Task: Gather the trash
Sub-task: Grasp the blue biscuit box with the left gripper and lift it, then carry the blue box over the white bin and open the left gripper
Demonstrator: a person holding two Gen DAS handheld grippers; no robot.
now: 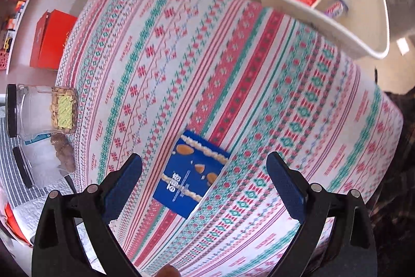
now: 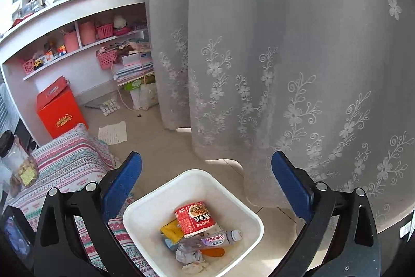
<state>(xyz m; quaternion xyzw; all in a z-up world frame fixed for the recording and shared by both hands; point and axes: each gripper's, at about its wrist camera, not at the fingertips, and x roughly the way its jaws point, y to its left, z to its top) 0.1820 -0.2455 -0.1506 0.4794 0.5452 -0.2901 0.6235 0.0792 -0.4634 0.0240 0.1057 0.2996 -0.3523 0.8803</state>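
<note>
**Hand-held grippers wide over wrapper and bin**

Left hand-held gripper (image 1: 205, 186) spread wide, pointing down at blue wrapper (image 1: 190, 174), pads clear of it. Wrapper flat on patterned tabletop (image 1: 233, 69), white bin (image 1: 321, 25) at 1 o'clock. Right hand-held gripper (image 2: 207, 188) gaping, empty, above white bin (image 2: 145, 209) holding red packet (image 2: 194, 218) and other trash.

A home room: embroidered sheer curtain (image 2: 285, 56), cluttered white shelves (image 2: 77, 7), patterned tablecloth (image 1: 207, 82).
</note>
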